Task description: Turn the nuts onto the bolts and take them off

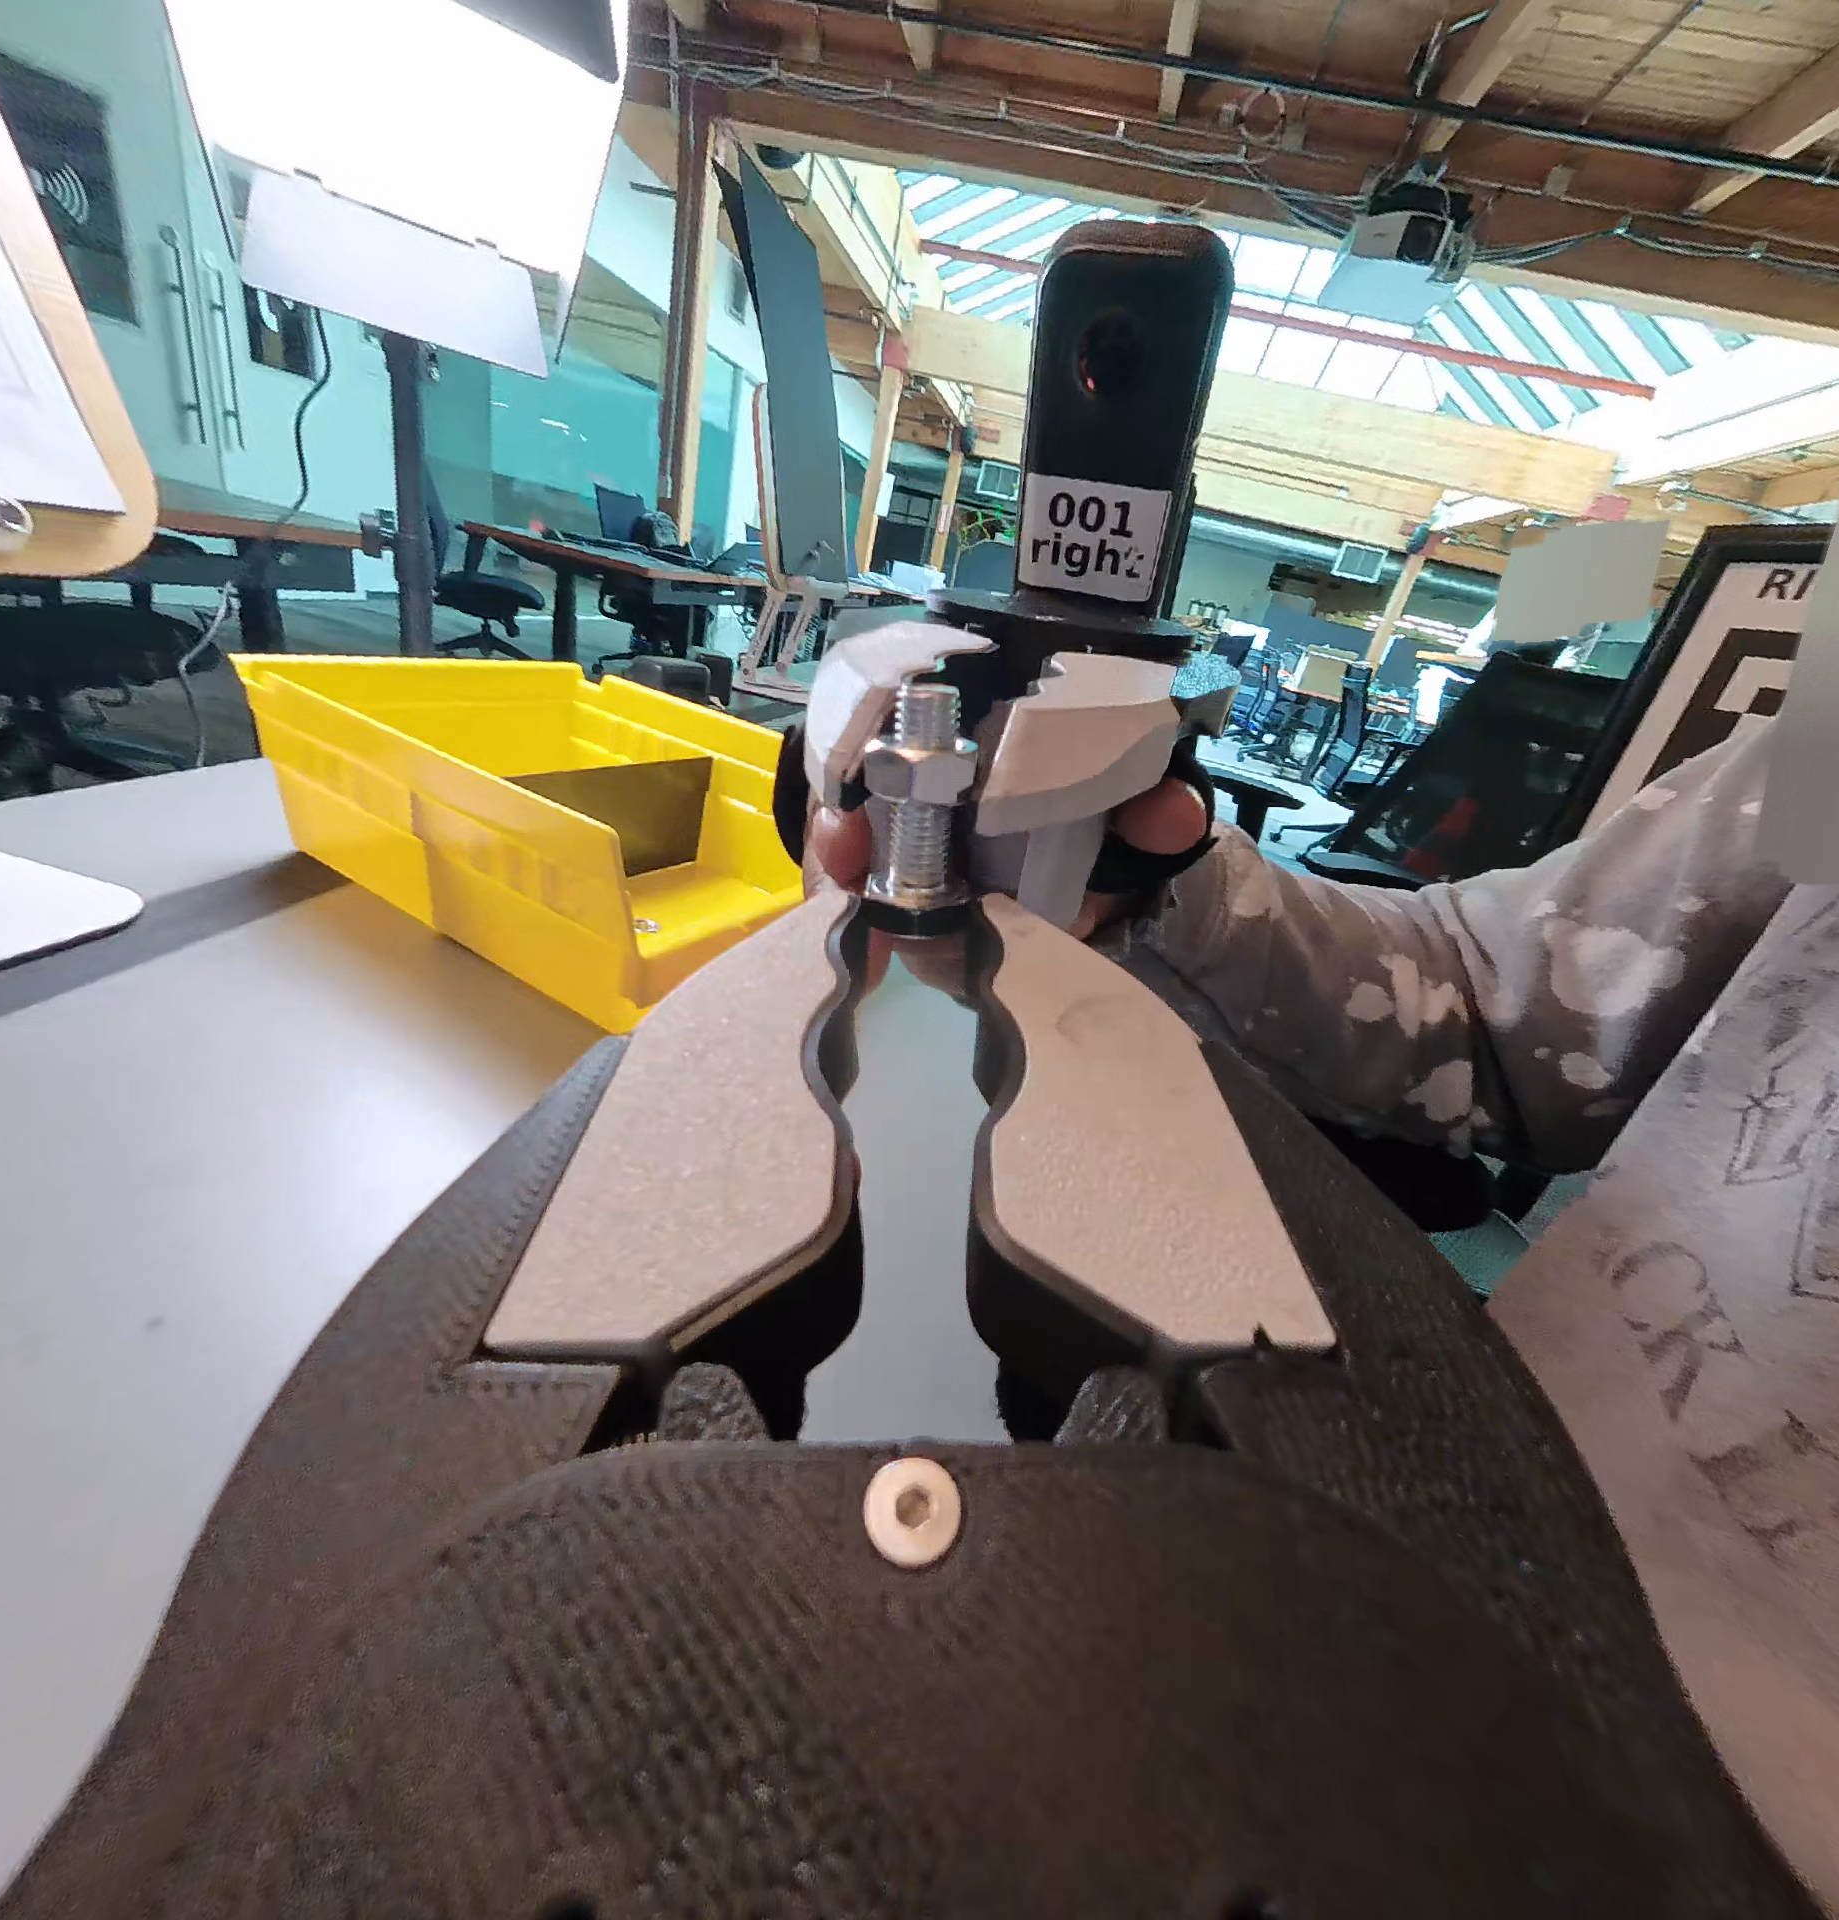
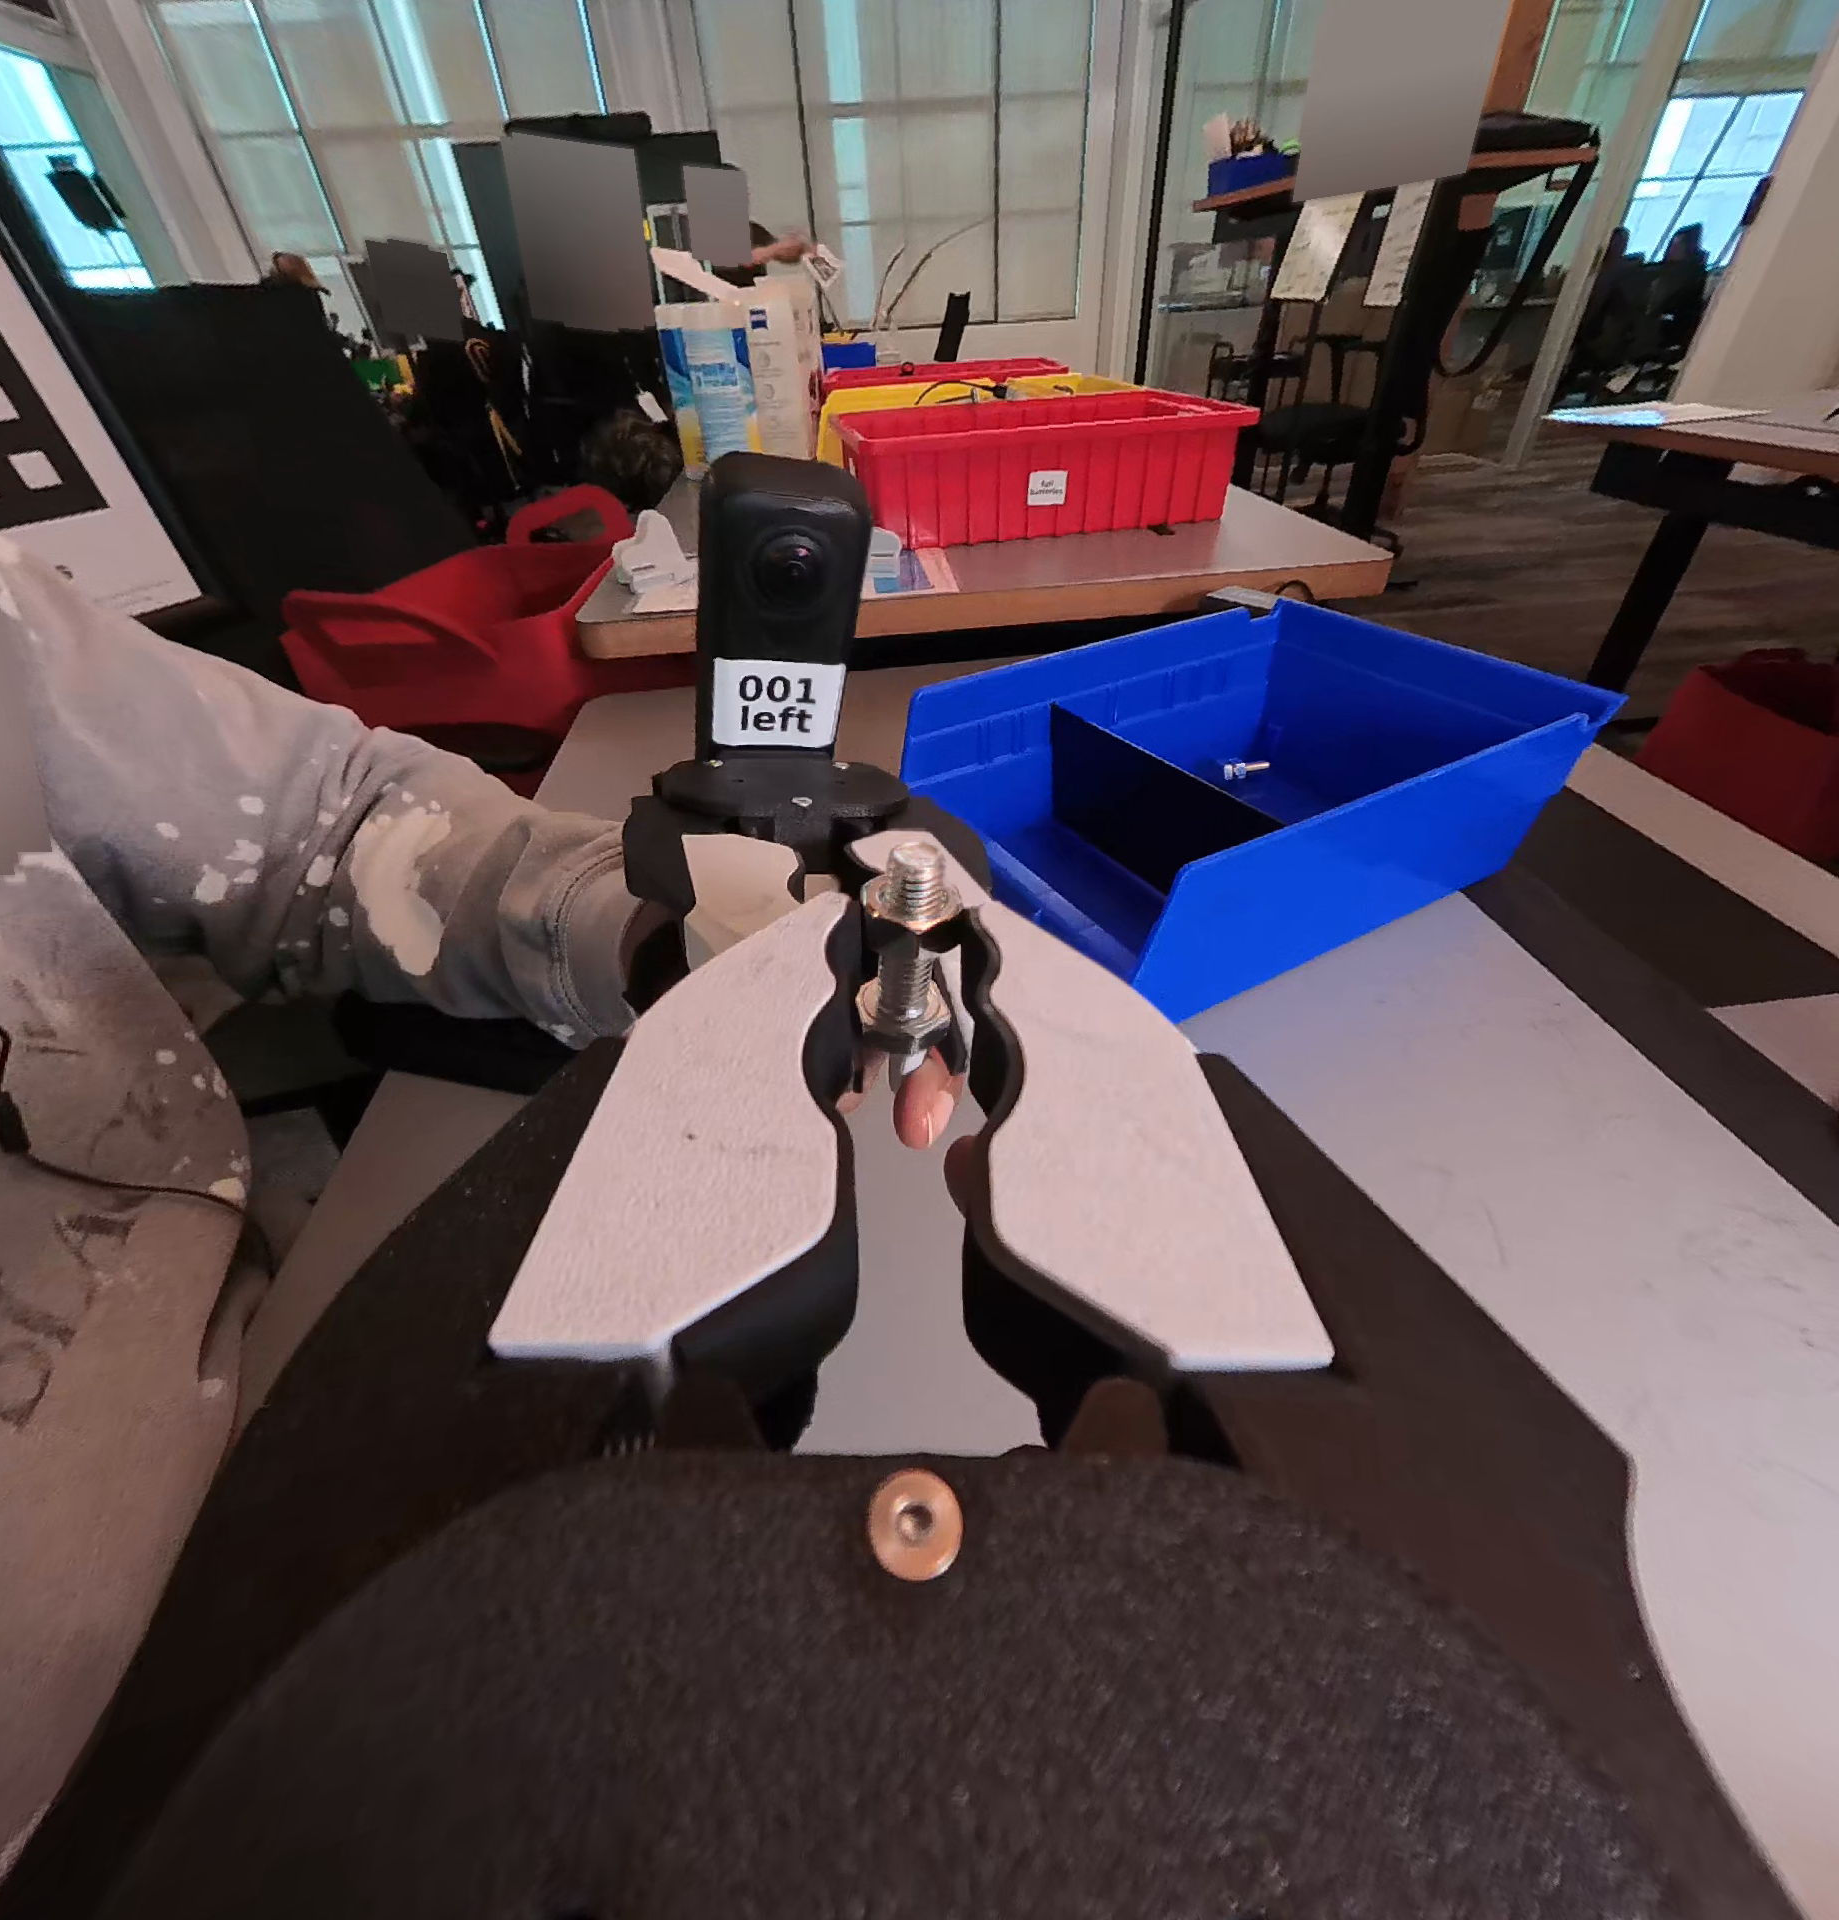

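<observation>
Bolt (image 1: 913,800) held in mid-air above the worktop (image 1: 271,1091), centre of frame in both wrist views, long axis near vertical, threaded end up, head down. Nut (image 1: 920,771) sits partway down the thread, roughly mid-shank, with bare thread showing above and below it. Left gripper (image 1: 907,920): jaws closed on the bolt's lower end at the head, tips pinching it from either side. Right gripper (image 2: 913,940): jaws closed on the nut; in the left wrist view it approaches from the far side, tips meeting at nut level. The two grippers face each other nose to nose, each carrying a black camera upright on top with a white label. Person's sleeve (image 1: 1414,997), grey with pale splashes, runs in from the right edge of the left wrist view; the other sleeve (image 2: 323,862) comes in from the left edge of the right wrist view. Fingertips (image 2: 925,1107) show below the bolt through the gap between the right gripper's fingers; the rest of that hand is hidden behind the gripper body. Bolt head mostly covered by jaw tips in both views, shape hard to make out. Yellow bin (image 1: 541,821) on the worktop at mid-left of the left wrist view, a dark card lying in it. Blue bin (image 2: 1258,769) at mid-right of the right wrist view, divided by a dark partition, one small bolt (image 2: 1244,770) lying in its far compartment.
</observation>
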The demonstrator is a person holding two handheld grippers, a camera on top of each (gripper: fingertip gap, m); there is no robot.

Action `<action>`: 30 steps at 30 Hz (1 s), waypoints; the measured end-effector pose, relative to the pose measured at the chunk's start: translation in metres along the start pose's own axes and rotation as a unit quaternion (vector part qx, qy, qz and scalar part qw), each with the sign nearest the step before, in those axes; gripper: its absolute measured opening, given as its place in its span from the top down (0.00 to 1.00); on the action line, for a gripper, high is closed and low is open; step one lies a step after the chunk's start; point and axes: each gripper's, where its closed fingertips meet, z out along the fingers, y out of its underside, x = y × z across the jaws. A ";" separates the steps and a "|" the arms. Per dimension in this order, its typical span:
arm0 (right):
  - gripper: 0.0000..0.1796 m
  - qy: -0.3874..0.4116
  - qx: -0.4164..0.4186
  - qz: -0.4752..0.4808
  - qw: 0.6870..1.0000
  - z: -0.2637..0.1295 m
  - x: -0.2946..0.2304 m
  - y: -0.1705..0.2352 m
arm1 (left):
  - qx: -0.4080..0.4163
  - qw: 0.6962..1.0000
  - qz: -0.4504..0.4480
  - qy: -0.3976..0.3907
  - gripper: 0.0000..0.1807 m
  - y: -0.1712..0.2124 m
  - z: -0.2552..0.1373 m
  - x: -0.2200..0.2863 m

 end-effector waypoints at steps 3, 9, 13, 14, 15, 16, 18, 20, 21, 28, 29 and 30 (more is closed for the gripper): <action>0.90 -0.006 -0.001 -0.004 1.000 -0.001 -0.001 0.002 | -0.005 1.000 -0.012 0.010 0.90 0.002 0.000 0.001; 0.90 -0.018 0.003 -0.003 1.000 -0.002 -0.004 0.003 | -0.006 1.000 -0.007 0.017 0.90 0.003 0.000 0.004; 0.90 -0.036 0.016 -0.001 0.999 -0.005 -0.008 -0.001 | 0.001 0.999 0.036 0.009 0.90 -0.001 -0.001 0.006; 0.87 -0.039 0.020 0.002 0.999 -0.007 -0.008 -0.003 | 0.004 0.999 0.042 0.011 0.90 -0.002 -0.001 0.008; 0.83 -0.036 0.024 0.003 0.999 -0.009 -0.005 -0.004 | 0.010 0.999 0.046 0.012 0.90 -0.004 -0.002 0.009; 0.82 -0.024 0.032 0.008 0.999 -0.012 0.002 -0.006 | 0.019 0.999 0.047 0.006 0.90 -0.007 -0.003 0.008; 0.91 0.030 0.053 0.028 0.998 -0.023 0.026 -0.009 | 0.030 0.998 0.047 0.012 0.90 -0.013 -0.006 0.008; 0.90 0.030 0.067 0.048 0.996 -0.030 0.032 -0.012 | 0.030 0.998 0.052 0.003 0.90 -0.014 -0.007 0.006; 0.89 0.024 0.070 0.047 0.996 -0.031 0.030 -0.014 | 0.028 0.998 0.050 0.002 0.90 -0.013 -0.006 0.006; 0.83 -0.010 0.041 0.015 0.999 -0.004 -0.002 -0.010 | 0.017 0.998 0.054 -0.014 0.90 -0.007 -0.004 0.002; 0.82 -0.002 0.045 0.013 0.999 -0.006 0.002 -0.011 | 0.019 0.998 0.055 -0.013 0.90 -0.009 -0.004 0.002; 0.85 -0.001 0.051 0.021 0.998 -0.010 0.006 -0.012 | 0.022 0.998 0.054 -0.015 0.90 -0.011 -0.005 0.002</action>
